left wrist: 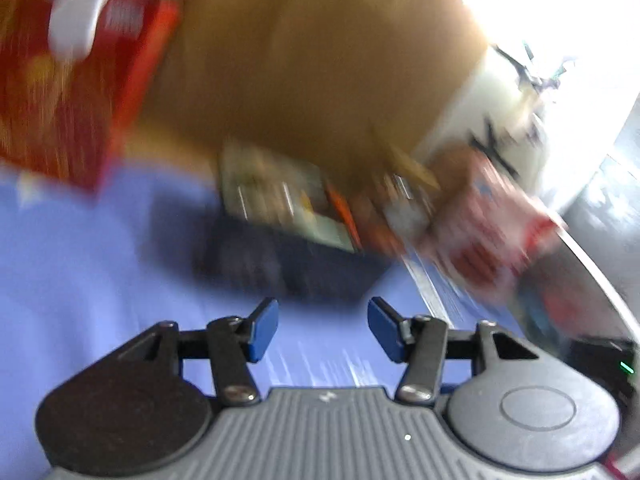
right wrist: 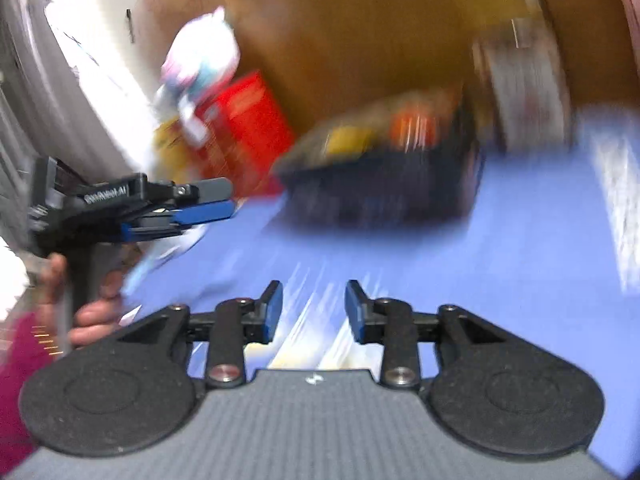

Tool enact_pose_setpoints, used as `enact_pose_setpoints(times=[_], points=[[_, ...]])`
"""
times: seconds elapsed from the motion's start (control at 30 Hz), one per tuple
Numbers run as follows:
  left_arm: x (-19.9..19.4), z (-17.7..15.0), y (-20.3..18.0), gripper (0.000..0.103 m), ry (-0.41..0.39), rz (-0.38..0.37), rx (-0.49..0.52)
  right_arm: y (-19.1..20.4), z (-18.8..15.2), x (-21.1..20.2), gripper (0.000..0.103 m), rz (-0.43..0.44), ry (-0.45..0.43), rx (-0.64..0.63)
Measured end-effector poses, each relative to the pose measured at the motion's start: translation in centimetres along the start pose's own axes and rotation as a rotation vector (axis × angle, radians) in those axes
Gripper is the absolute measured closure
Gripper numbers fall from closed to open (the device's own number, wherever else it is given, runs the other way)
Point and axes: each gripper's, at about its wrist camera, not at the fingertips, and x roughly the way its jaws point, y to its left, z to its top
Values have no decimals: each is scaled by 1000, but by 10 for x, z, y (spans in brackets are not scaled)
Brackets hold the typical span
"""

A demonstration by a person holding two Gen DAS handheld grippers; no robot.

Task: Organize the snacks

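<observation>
Both views are motion-blurred. A dark bin [left wrist: 296, 268] holding several snack packs sits on the blue tabletop [left wrist: 80, 280], also in the right wrist view [right wrist: 384, 188]. A red snack box [left wrist: 68, 92] stands at the left, also in the right wrist view [right wrist: 244, 128]. A red-and-white packet [left wrist: 488, 228] lies right of the bin. My left gripper [left wrist: 323, 326] is open and empty, short of the bin; it also shows from the side in the right wrist view [right wrist: 224, 200]. My right gripper [right wrist: 314, 310] is open and empty above the tabletop.
A brown cardboard wall [left wrist: 312, 60] rises behind the bin. A white and pastel bag [right wrist: 204, 56] rests atop the red box. A striped pack [right wrist: 520, 92] stands right of the bin. A white wall [left wrist: 504, 112] lies to the right.
</observation>
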Motion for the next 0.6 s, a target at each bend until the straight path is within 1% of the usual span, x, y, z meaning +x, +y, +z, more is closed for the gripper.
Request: enact_pose_setpoints(times=[0.07, 0.13, 0.23, 0.33, 0.4, 0.5, 0.6], points=[[-3, -28, 0, 52, 83, -63, -37, -2, -24, -15, 62, 33, 54, 57], [-6, -56, -3, 52, 152, -101, -61, -2, -43, -30, 62, 43, 80, 96], [-11, -87, -9, 52, 198, -139, -86, 1, -63, -47, 62, 28, 90, 125], [-10, -110, -10, 52, 220, -150, -129, 4, -76, -48, 62, 39, 99, 163], [-13, -118, -8, 52, 210, -187, -173, 4, -80, -43, 63, 66, 94, 189], [-12, -122, -6, 52, 197, -202, -224, 11, -82, -26, 64, 118, 103, 228], [-10, -124, -3, 53, 178, -218, -254, 19, -83, -17, 66, 115, 81, 227]])
